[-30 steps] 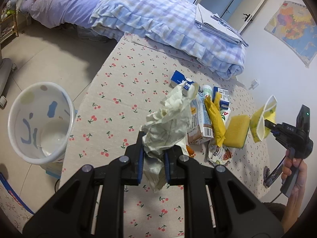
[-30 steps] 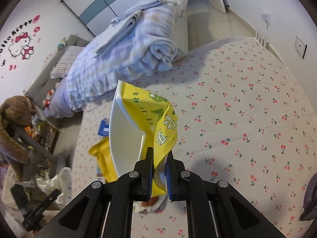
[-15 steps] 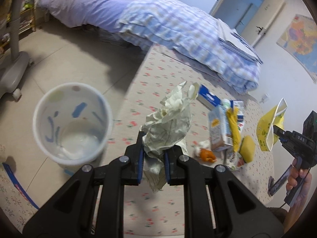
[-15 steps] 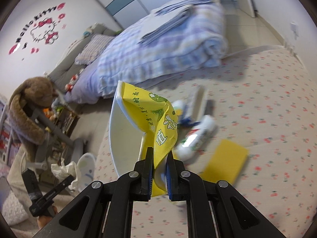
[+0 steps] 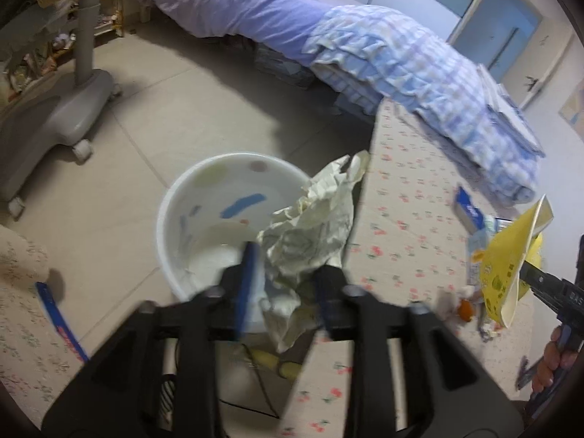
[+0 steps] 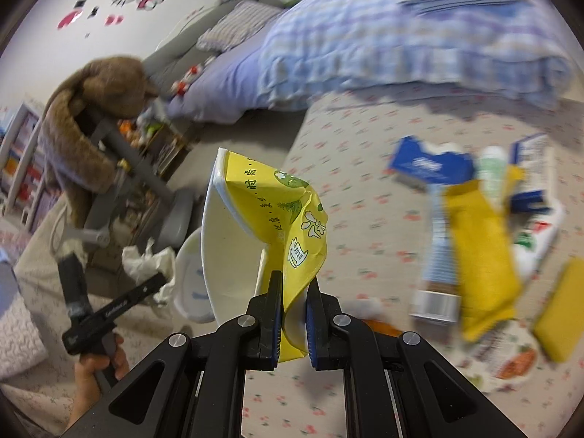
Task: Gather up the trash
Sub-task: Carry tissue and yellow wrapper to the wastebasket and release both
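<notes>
Two pieces of trash aloft. Crumpled off-white paper (image 5: pixel 310 233), creased and wadded, between the opening jaws of the left gripper (image 5: pixel 283 288), leaning toward the right-hand finger, clear of the left-hand one, directly above the rim of the white bin (image 5: pixel 189 197) on the floor. Crushed yellow paper cup (image 6: pixel 262 226), white inside, green print on its wall, clenched fast at its lower edge by the right gripper (image 6: pixel 294 323), over the cherry-print cloth (image 6: pixel 365 219). More litter heaped on that cloth, well right of the cup.
</notes>
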`<state>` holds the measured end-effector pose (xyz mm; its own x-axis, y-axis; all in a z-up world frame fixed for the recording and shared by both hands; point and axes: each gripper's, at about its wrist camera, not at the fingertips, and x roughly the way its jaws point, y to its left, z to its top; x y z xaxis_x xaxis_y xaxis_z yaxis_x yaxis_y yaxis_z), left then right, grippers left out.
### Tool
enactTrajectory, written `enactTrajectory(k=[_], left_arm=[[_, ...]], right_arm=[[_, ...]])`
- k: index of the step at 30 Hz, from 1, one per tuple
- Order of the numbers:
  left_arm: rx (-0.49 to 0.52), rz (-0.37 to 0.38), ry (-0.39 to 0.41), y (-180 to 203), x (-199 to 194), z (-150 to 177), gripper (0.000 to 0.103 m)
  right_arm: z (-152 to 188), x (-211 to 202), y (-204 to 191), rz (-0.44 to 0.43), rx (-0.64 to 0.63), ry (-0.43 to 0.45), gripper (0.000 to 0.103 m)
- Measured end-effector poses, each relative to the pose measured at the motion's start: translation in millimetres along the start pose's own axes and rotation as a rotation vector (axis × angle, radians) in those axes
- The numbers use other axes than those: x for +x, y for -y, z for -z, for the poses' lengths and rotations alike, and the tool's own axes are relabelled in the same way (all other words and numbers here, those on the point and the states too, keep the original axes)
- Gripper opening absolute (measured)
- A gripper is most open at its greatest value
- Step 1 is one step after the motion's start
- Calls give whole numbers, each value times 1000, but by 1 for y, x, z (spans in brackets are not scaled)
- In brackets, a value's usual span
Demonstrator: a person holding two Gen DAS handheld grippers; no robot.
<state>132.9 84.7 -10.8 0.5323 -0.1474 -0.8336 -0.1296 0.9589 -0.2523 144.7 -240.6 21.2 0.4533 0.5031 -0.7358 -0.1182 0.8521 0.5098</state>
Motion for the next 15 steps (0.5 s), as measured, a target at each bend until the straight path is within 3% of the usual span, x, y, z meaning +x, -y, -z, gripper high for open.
enactTrajectory(k=[2,5,9,15], left_arm=[[-14,-47,-5,-7,0,-2,83],[-31,-123,-2,-18,-8,-2,85],[-46,-179,-8,-35,-13,-1,96],[-22,-263,-9,-51,-14,2,97]], right_arm=[[1,15,-14,-13,-25,-22,12],[2,38,-36,-50,-50,-58,12],[3,66,-57,-52,-76,-91,12],[1,108,-76,-93,-47,-149,13]])
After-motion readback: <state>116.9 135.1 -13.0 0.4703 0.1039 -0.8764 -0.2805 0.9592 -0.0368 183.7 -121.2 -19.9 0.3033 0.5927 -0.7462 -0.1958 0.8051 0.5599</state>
